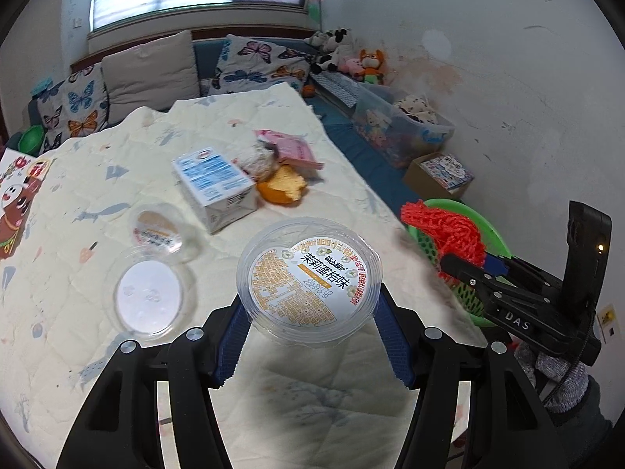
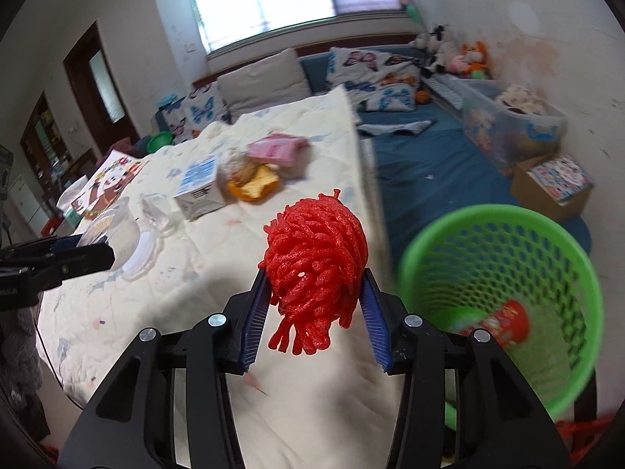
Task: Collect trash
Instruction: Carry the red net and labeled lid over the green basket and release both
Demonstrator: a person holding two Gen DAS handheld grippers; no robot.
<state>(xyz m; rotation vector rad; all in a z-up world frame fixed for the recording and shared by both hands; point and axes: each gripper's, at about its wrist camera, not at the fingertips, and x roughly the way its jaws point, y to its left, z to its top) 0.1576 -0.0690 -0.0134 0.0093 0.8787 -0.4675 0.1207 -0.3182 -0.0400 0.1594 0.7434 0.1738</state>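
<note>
**Quilted tabletop, both grippers loaded, bin at right edge**

Bedroom-type room, table under cream quilt, daybed and window behind.

- Red foam net: clenched between fingers of right gripper, held off the table, just left of green mesh basket. Not yet over the rim. Red wrapper-like item already lay inside basket.
- Clear plastic cup, printed lid facing camera: pinched at its sides by left gripper, lifted above the quilt, well short of the basket.
- Left on table: two more clear cup pieces, blue-white carton, orange peel, bagged bun, pink packet.

Risks, judged from this:
- Net soft and springy, strands hung below the pads; could snag on serrated pads at release and fail to drop, or catch the basket rim and fall outside.
- Cup wall thin and slick, gripped near the rim; could squirt out or crush under extra squeeze.
- Basket light, sat at table edge level; bump from right gripper could tip it.
- Both grippers converging on one opening: collision likely unless sequenced.
</note>
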